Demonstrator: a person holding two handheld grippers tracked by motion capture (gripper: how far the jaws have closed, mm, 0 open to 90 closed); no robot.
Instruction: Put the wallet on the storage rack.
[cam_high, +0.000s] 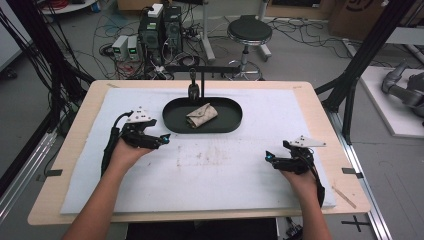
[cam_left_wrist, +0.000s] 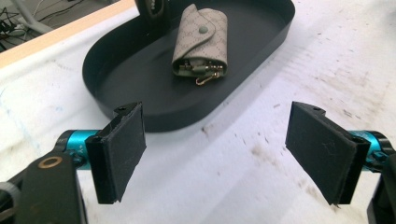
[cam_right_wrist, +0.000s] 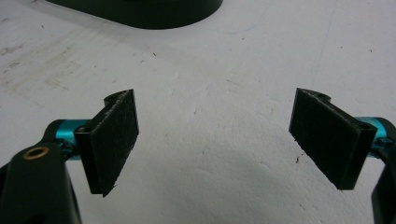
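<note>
Lying in the black oval tray (cam_high: 172, 112) near the far edge of the table (cam_high: 65, 140), the beige key pouch (cam_high: 201, 115) rests roughly in the tray's middle, its snapped flap up and a small gold clasp poking out of one end, as the left gripper view shows (cam_left_wrist: 200, 39). A dark rounded object (cam_high: 193, 91) stands at the tray's far rim; what it is I cannot tell. The tray sits on a white, stained mat (cam_high: 210, 175) that covers most of the table.

The left claw (cam_high: 162, 139) hovers just off the tray's near-left end, pointing towards it, jaws spread wide with nothing between them; in its own view the pads (cam_left_wrist: 122, 151) frame bare mat and the tray's near wall (cam_left_wrist: 168, 121).

The right claw (cam_high: 268, 156) is held over the mat towards the table's right edge, well apart from the tray, jaws likewise wide open and empty, pads (cam_right_wrist: 114, 140) over bare mat.
</note>
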